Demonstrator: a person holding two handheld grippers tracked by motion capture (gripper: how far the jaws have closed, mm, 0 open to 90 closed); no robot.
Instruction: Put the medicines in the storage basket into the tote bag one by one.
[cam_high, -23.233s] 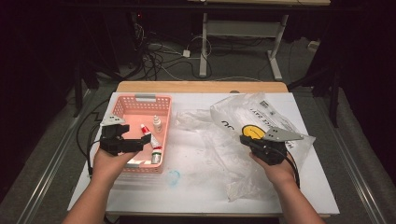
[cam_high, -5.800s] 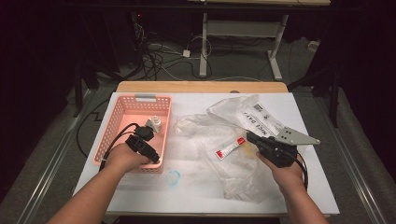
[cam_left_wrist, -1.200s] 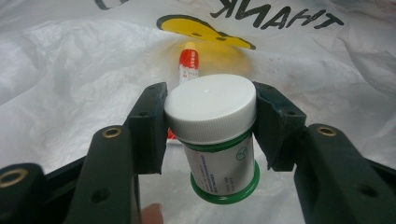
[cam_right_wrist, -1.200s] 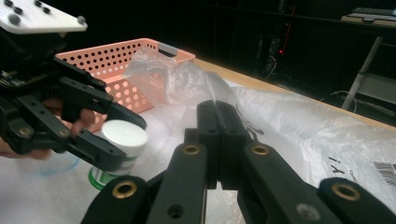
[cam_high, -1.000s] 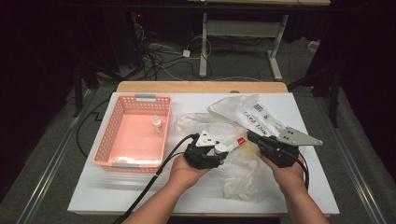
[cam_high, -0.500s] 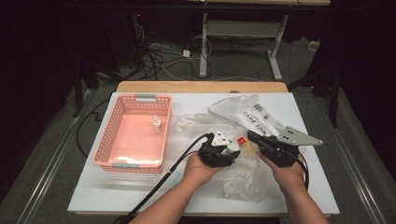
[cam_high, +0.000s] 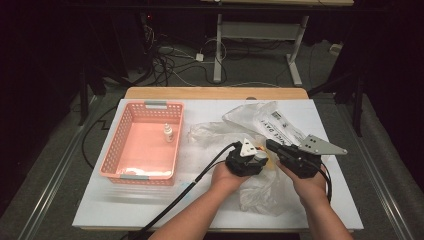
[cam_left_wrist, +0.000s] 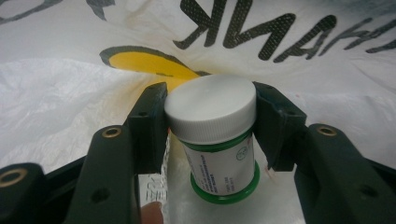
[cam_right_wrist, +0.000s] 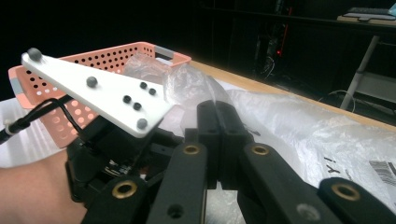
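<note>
My left gripper (cam_left_wrist: 210, 108) is shut on a small jar (cam_left_wrist: 212, 126) with a white screw cap and a green-edged label, its pads against the cap's sides. Right behind the jar lies the white plastic bag (cam_left_wrist: 70, 107) with black letters and a yellow mark. From above, the left gripper (cam_high: 257, 159) sits at the bag's (cam_high: 260, 187) mouth, right of the table's middle. My right gripper (cam_high: 273, 146) faces it closely, jaws shut on the bag's thin edge. In the right gripper view the right gripper (cam_right_wrist: 217, 111) has its jaws pressed together against crumpled bag film (cam_right_wrist: 303, 135).
A pink perforated basket (cam_high: 114, 146) stands at the table's left with a small white bottle (cam_high: 169, 132) inside. The left gripper's black cable (cam_high: 195, 180) trails toward the front edge. More clear plastic (cam_high: 210, 131) lies between basket and bag.
My left hand has carried the jar to the right and a little lower, up to the bag's mouth beside the right gripper. The right gripper has stayed where it was.
</note>
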